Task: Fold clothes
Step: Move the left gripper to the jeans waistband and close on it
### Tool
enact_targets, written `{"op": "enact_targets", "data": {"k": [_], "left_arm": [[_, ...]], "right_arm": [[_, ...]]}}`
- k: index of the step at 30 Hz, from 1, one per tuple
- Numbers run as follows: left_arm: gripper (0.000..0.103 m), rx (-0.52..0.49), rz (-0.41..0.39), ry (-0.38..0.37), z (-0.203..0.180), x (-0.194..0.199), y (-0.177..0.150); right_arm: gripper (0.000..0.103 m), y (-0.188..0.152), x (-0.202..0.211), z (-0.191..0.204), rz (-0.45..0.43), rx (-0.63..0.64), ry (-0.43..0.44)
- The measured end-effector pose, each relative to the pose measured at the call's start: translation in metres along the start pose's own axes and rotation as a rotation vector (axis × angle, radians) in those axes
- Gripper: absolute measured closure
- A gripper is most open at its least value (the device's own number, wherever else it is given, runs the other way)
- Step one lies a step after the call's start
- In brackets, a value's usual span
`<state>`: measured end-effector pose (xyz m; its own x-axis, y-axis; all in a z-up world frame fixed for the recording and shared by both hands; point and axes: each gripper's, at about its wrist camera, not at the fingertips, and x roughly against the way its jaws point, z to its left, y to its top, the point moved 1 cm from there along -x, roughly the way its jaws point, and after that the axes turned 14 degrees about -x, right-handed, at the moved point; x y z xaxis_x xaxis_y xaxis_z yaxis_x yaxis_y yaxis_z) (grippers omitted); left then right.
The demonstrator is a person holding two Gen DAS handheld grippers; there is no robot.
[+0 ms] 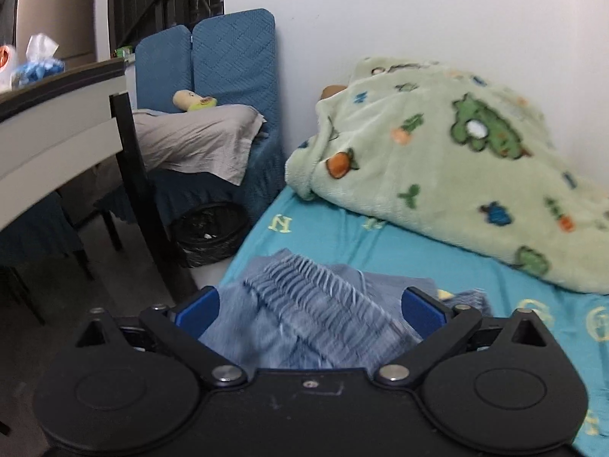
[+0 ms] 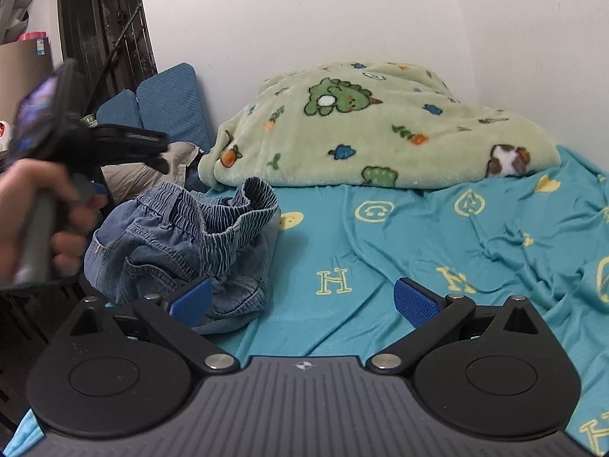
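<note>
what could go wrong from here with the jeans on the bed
1. The denim jeans lie in a crumpled heap at the edge of the bed sheet; a tug might slide them off toward the bin.
2. The open left tool hovers over the bunched elastic waistband and may pinch several layers.
3. The open right tool holds nothing, so nothing anchors the cloth.

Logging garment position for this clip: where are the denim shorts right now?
The denim shorts lie bunched at the left edge of the teal bedsheet, in front of the green blanket; the left view shows them between the open left gripper's fingers.
</note>
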<state>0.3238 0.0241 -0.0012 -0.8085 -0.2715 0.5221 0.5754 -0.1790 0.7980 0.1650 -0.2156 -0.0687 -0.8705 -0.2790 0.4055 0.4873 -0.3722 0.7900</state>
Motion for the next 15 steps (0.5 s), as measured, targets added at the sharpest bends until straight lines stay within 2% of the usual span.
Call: {"op": "enact_targets", "data": {"k": [4, 8, 13, 15], "left_arm": [[0.002, -0.025, 0.056, 0.081, -0.007, -0.034, 0.009], [0.002, 0.016, 0.092, 0.091, -0.001, -0.049, 0.009], [0.022, 0.022, 0.129, 0.074, -0.006, -0.051, 0.013], [0.043, 0.038, 0.130, 0.054, -0.007, -0.043, 0.014]], "right_arm": [[0.000, -0.004, -0.009, -0.004, 0.025, -0.022, 0.011], [0.000, -0.006, -0.016, -0.007, 0.041, -0.050, 0.019], [0.000, -0.007, -0.018, -0.008, 0.049, -0.065, 0.026], [0.000, -0.006, -0.018, -0.008, 0.044, -0.063, 0.028]]}}
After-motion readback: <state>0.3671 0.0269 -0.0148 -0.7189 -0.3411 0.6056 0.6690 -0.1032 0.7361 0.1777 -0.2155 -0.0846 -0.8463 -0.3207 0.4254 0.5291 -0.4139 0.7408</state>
